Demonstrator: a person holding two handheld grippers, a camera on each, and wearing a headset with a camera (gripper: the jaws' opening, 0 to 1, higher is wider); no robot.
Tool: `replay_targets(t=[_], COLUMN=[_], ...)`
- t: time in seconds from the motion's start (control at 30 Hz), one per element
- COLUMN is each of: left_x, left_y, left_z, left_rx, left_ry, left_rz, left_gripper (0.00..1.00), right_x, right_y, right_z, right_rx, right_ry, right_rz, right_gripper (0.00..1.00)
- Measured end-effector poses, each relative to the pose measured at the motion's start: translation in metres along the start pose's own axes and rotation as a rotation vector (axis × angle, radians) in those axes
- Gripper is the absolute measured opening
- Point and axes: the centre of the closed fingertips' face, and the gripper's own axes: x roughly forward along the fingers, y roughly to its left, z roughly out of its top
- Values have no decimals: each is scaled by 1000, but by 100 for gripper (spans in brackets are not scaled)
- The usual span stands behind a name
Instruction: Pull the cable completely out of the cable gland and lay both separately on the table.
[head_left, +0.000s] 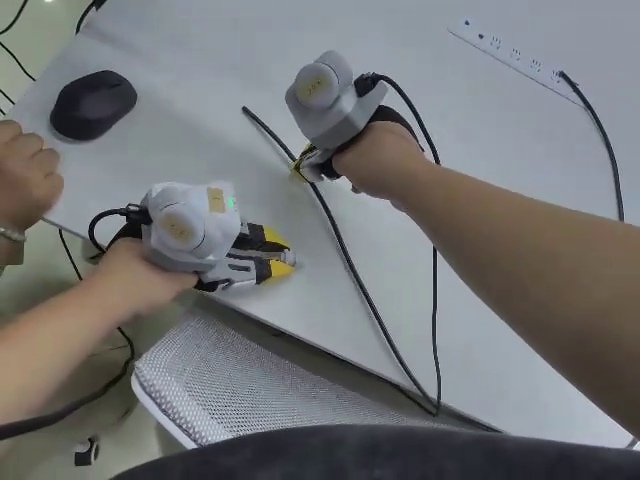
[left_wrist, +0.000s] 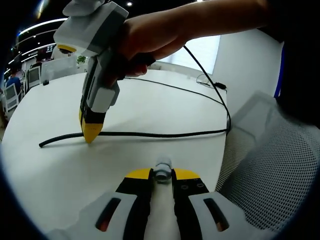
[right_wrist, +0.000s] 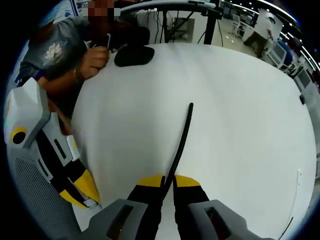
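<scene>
left gripper (left_wrist: 162, 178) pinches the grey cable gland (left_wrist: 162, 168), free of the black cable (right_wrist: 183, 131). right gripper (right_wrist: 169, 181) squeezes the cable on the table (head_left: 200, 130). put the gland down gently, apart from the cable, then let go.

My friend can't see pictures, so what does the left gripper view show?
The left claw pinches a small grey cable gland between its yellow tips, over a white table. Beyond it the right claw, held in a hand, grips a long black cable lying across the table, apart from the gland. A mesh chair stands at the right.
</scene>
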Motion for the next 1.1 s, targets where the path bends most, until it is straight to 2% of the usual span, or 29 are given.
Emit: replay_targets(t=[0.3, 0.53, 0.8, 0.93, 0.97, 1.03, 1.1], left_x=[-3, -3, -10, -18, -19, -23, -27], left_y=[2, 0, 2, -2, -5, -6, -8], left_z=[3, 4, 9, 15, 21, 25, 29], left_rx=[-13, -12, -37, -65, -78, -75, -77], left_ry=[-2, 5, 1, 0, -30, -30, -29], left_rz=[5, 8, 29, 32, 26, 37, 42], left_gripper=[21, 24, 31, 37, 41, 42, 44], right_x=[-4, -21, -59, -86, -94, -107, -124], right_y=[-3, -3, 0, 4, 4, 7, 4], right_z=[6, 5, 6, 5, 3, 0, -4], right_rx=[7, 8, 53, 80, 84, 100, 135], right_ry=[-27, -60, -159, -227, -242, -271, -316], right_rz=[-16, -46, -79, -103, -115, -118, -155], right_gripper=[8, 17, 23, 27, 28, 29, 30])
